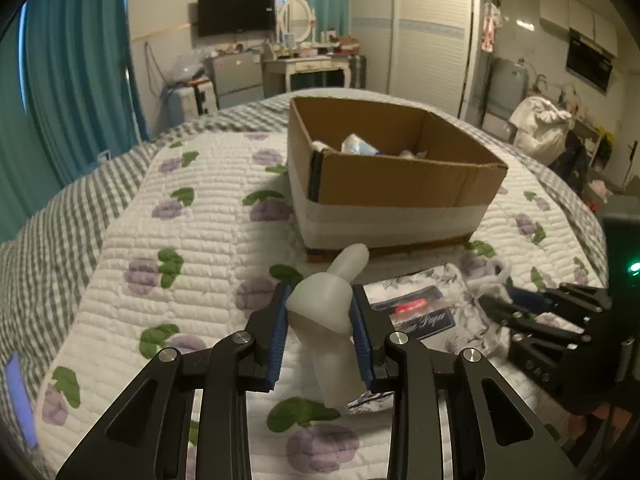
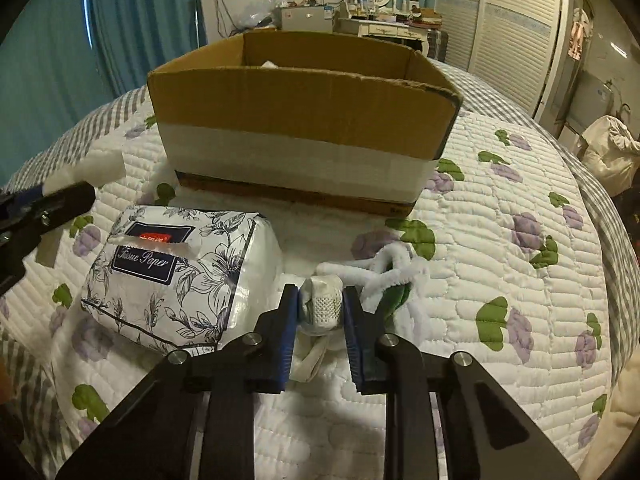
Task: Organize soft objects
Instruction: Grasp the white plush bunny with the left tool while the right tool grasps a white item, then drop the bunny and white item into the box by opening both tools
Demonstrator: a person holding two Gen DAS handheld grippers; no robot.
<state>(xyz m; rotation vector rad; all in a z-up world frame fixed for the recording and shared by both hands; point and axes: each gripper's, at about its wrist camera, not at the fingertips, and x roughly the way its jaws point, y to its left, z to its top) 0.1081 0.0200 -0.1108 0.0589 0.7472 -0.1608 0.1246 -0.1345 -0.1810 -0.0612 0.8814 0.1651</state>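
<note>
Surroundings: a cardboard box [image 2: 304,120], open-topped with a white band around its lower walls, stands on the bed's quilt [image 2: 500,200] at 12 o'clock from both claws. Loose pale items [image 1: 360,146] lie inside it; their kind cannot be made out. In the right wrist view, a tissue pack [image 2: 176,276] lies at 10 o'clock of the right claw, just beside its left finger. A white fuzzy cord [image 2: 384,268] lies tangled at 1 o'clock, touching the held item's far side. Nothing stands between either claw and the box's near wall.

Writing: the pack's dark label reads "Tissue Paper"; a small red label above it is illegible.

Left claw [image 1: 320,320]: closed on a translucent white soft toy [image 1: 324,316] with a rounded head, one ear-like prong pointing toward the box and a stem hanging below the pads. It is held clear above the quilt, pointed at 12 o'clock.

Right claw [image 2: 322,316]: closed on a white mesh-textured bundle [image 2: 322,306], low over the quilt, with a white loop trailing beneath. It is visible at 3 o'clock in the left wrist view.
</note>
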